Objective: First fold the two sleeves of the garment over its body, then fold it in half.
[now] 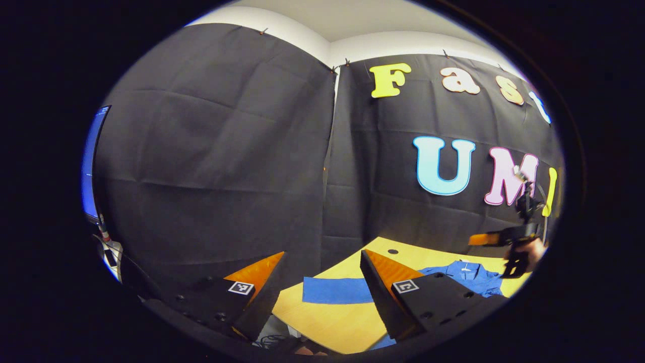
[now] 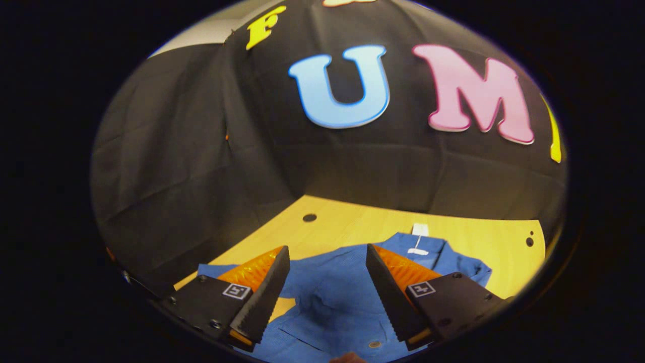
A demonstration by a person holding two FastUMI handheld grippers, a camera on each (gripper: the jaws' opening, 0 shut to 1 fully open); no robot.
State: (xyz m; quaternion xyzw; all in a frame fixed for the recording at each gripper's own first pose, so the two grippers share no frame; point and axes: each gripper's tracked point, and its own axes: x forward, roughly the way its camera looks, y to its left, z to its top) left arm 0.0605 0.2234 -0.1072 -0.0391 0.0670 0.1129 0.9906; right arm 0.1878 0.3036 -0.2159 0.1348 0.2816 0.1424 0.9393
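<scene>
A blue shirt (image 2: 327, 302) lies flat on the light wooden table (image 2: 352, 224), its collar and white tag (image 2: 418, 241) toward the far wall. My right gripper (image 2: 327, 247) hovers open just above the shirt's body, nothing between its fingers. In the left gripper view one blue sleeve (image 1: 335, 291) stretches out flat to the left of the shirt's body (image 1: 466, 277). My left gripper (image 1: 322, 252) is open above the table's near-left part, with the sleeve showing between its fingers. The right gripper (image 1: 481, 240), held by a hand (image 1: 535, 250), hangs over the shirt at the far right.
The black cloth wall closes the table at the back and on the left. The tabletop has a small round hole (image 2: 309, 218) near the back. A lit monitor (image 1: 93, 166) stands off the table's left side, with some clutter (image 1: 108, 247) below it.
</scene>
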